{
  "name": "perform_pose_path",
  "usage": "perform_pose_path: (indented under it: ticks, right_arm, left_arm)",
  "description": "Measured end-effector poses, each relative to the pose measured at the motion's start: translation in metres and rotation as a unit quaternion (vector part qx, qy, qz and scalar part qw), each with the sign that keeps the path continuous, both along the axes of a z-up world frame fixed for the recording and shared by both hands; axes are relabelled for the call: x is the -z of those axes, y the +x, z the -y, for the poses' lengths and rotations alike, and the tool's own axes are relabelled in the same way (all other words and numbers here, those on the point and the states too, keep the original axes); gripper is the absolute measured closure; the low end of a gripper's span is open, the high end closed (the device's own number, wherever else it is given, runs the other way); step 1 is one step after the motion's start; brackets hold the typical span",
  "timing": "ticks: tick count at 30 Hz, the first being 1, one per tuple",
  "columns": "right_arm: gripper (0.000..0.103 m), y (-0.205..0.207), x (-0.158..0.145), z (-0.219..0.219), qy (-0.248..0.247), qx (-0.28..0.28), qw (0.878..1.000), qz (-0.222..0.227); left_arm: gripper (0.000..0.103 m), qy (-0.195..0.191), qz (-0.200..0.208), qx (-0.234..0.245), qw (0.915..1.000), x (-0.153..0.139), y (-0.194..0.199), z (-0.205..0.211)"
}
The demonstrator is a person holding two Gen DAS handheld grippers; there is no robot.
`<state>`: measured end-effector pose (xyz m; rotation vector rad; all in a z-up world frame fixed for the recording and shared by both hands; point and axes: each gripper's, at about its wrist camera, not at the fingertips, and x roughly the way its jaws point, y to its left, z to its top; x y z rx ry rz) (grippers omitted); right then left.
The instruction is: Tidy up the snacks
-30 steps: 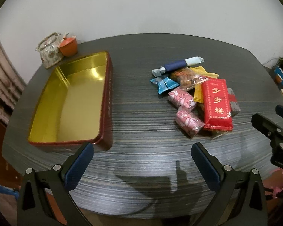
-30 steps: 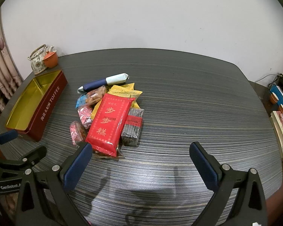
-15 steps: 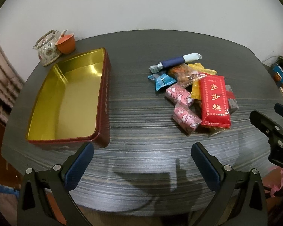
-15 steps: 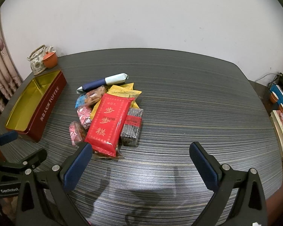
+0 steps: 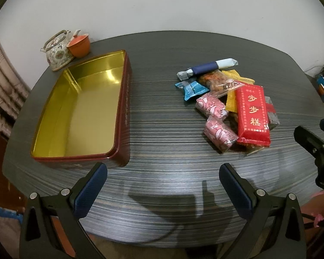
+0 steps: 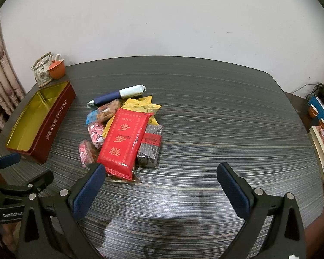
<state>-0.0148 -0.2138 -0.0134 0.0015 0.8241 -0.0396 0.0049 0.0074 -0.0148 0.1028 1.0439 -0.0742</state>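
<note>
Both grippers hang spread wide over the near edge of the dark striped table [image 6: 216,129], holding nothing: the left gripper [image 5: 163,172] low in its frame, the right gripper [image 6: 161,173] likewise. The red tin [image 5: 123,108], gold inside and bare, sits left of centre in the left view. The snack pile [image 6: 123,127] lies centre-left in the right view, its red packet [image 6: 123,138] on top. A teapot [image 5: 57,52] stands upper left.
</note>
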Motion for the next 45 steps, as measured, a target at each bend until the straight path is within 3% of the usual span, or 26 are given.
perform_pose_path:
  ticks: [18,28,31,34,45]
  right_arm:
    - [0.001,0.001,0.000,0.002,0.003,0.001,1.000,-0.001]
    - [0.001,0.001,0.000,0.004,0.007,0.006,1.000,-0.003]
    - [0.001,0.002,0.000,0.007,0.008,0.010,1.000,-0.007]
    - [0.001,0.003,0.001,0.009,0.010,0.014,1.000,-0.008]
    - [0.001,0.005,0.004,0.013,0.012,0.023,1.000,-0.015]
  left_arm:
    - [0.000,-0.005,-0.010,-0.004,0.9999,0.004,0.002,-0.001]
    - [0.000,-0.051,-0.028,-0.006,0.9983,-0.004,0.025,0.000]
    - [0.005,-0.068,-0.038,-0.012,0.9969,-0.004,0.033,0.000]
    - [0.017,-0.070,-0.048,-0.014,0.9963,-0.001,0.039,0.004]
    - [0.020,-0.094,-0.081,-0.010,0.9922,0.010,0.056,0.024]
